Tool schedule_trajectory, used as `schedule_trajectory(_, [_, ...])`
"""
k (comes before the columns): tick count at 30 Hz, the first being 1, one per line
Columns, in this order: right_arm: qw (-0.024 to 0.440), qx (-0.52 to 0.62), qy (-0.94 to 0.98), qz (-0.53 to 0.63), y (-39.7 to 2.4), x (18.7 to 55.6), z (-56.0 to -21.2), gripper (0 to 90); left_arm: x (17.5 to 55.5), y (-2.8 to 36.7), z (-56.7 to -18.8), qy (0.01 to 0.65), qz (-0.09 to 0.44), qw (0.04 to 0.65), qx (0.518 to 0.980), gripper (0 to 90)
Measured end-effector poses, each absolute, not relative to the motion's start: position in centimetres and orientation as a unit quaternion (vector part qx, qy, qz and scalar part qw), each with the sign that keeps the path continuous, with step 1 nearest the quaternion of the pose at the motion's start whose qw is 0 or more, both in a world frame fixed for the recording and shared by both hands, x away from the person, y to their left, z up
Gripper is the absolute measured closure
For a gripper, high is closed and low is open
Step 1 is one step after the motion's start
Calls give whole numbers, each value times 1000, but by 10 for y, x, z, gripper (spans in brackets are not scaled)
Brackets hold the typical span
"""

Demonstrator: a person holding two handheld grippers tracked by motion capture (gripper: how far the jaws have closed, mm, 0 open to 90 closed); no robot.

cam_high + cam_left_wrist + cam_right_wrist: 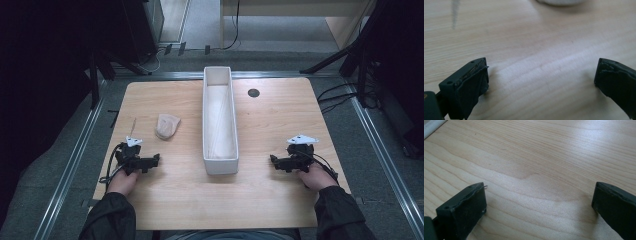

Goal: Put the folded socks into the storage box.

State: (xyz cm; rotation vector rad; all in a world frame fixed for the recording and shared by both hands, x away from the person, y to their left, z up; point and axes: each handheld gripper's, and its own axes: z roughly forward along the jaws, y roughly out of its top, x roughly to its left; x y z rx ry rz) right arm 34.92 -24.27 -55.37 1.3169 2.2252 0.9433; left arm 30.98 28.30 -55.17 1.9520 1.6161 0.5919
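On the wooden table [260, 190], the left gripper [155, 161] and right gripper [274, 161] flank the long white tray [220, 162], jaws wide, empty; a beige cloth [166, 126] lies left of it.

Pale wood tabletop [280, 200] sitting on grey carpet floor [65, 150], rounded corners, small dark round grommet [253, 93] showing near its far edge. Metal rails [75, 160] running along floor left and right of tabletop, another crossing behind it. Light wood furniture [295, 10] standing beyond tabletop, at right. Black cables [335, 95] lying on floor right of tabletop. Dark stand legs [100, 70] rising beyond tabletop's left corner. Room edges falling into darkness.
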Motion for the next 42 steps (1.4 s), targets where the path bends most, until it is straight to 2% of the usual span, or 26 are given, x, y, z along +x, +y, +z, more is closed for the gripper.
schedule_trajectory(2, [193,469,793,337,-243,349,-554,0,315,281,-545,601,188,237,739,0])
schedule_trajectory(6, [194,469,793,337,-243,349,-554,0,317,285,-536,596,146,258,746,14])
schedule_trajectory(7, [193,470,793,337,-243,349,-554,0,316,284,-533,594,157,260,745,119])
schedule_trajectory(8, [194,469,793,337,-243,349,-554,0,316,284,-530,590,165,265,744,126])
schedule_trajectory(13, [193,469,793,337,-243,349,-554,0,313,279,-521,590,132,288,743,119])
schedule_trajectory(16, [193,468,793,337,-243,349,-554,0,310,276,-515,570,136,303,751,0])
schedule_trajectory(20, [193,469,793,337,-243,349,-554,0,306,276,-507,545,112,342,757,0])
schedule_trajectory(23, [193,468,794,337,-243,349,-554,0,306,275,-505,556,112,329,755,0])
schedule_trajectory(27, [193,469,793,337,-243,349,-554,0,305,275,-504,561,106,324,755,130])
schedule_trajectory(29, [193,469,793,337,-243,349,-554,0,307,276,-503,562,90,323,756,155])
schedule_trajectory(34, [193,468,794,337,-243,350,-554,0,313,274,-506,561,69,313,764,162])
schedule_trajectory(42, [193,466,796,337,-243,350,-554,0,316,271,-503,556,75,314,766,162])
